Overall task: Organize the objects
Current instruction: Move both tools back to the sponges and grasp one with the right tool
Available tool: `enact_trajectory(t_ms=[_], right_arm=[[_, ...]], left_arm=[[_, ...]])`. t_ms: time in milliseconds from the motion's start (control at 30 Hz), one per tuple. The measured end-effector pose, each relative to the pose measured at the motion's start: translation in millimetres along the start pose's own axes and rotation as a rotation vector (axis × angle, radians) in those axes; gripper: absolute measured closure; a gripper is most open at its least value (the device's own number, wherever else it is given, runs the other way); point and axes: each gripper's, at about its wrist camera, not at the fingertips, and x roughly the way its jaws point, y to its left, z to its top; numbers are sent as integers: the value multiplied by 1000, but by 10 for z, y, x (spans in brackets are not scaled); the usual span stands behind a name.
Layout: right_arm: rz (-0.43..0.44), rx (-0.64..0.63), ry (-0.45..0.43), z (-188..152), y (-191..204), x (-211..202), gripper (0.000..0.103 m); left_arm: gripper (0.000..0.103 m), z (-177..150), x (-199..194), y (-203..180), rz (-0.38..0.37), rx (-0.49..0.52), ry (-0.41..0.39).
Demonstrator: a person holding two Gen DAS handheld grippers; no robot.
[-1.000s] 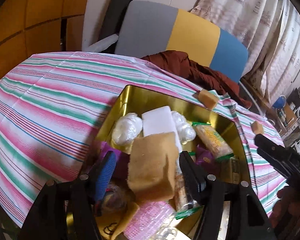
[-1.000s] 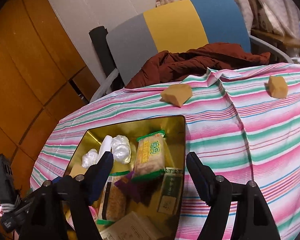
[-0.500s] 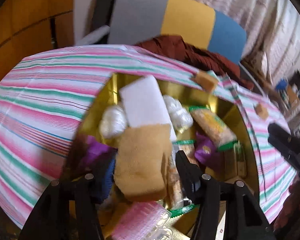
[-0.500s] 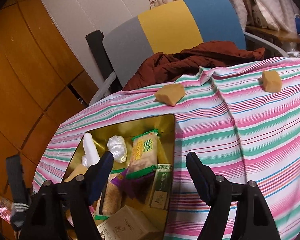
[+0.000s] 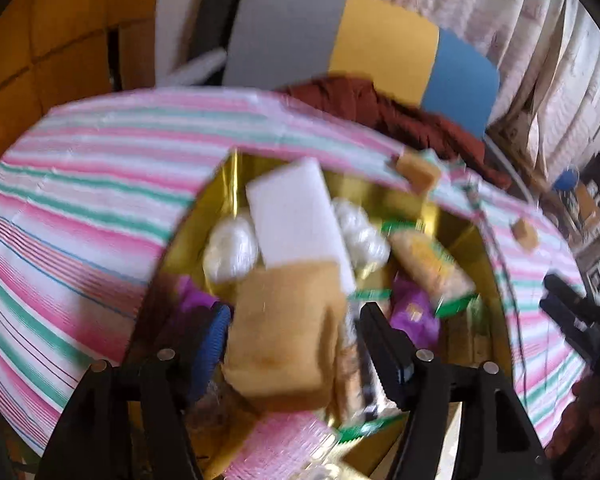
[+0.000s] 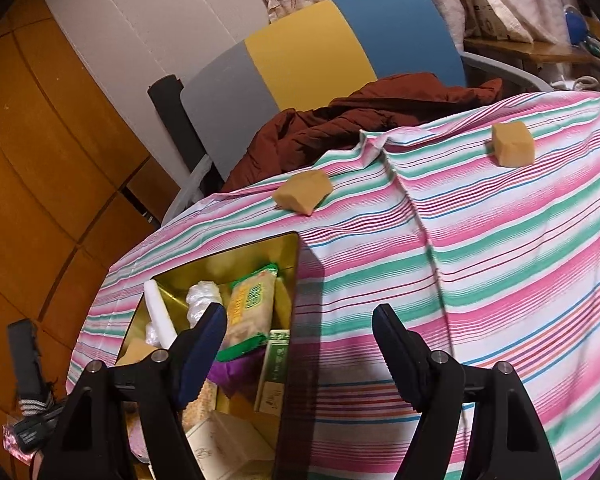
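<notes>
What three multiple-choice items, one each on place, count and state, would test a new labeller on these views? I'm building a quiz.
1. Where does the tan sponge between the left gripper fingers sit?
A. over the gold tin
B. on the chair
C. on the floor

2. How many tan blocks lie on the striped cloth?
A. none
B. two
C. five

3. What is between the right gripper fingers?
A. a sponge
B. a snack packet
C. nothing

Answers: 1 A, the tin lies under it. 2 B, one near the tin, one farther right. 3 C, only cloth shows in the gap.
</notes>
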Motion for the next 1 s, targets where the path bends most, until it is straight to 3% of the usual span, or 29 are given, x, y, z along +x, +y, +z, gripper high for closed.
enact_trajectory(t_ms=[167,333,400,533,767,1000], right_arm=[[-17,45,-2,22,-195,-12,27],[-14,72,4,-11,-279,-22,27],[-15,67,3,-13,-289,-33,27],[-20,74,-6,1,-370,-76,27],[-45,112,-22,67,-594,-77,27],[-92,103,-29,150,-772,-23,27]], left_arm=[[33,350,31,-7,38,1,-51],[34,615,579,-157,224,155,77],[34,661,785,-164,228,153,146],[34,775,620,-88,146,25,85],[34,681,194,-258,-9,-6,-31],[33,479,191,-569,-160,44,0]])
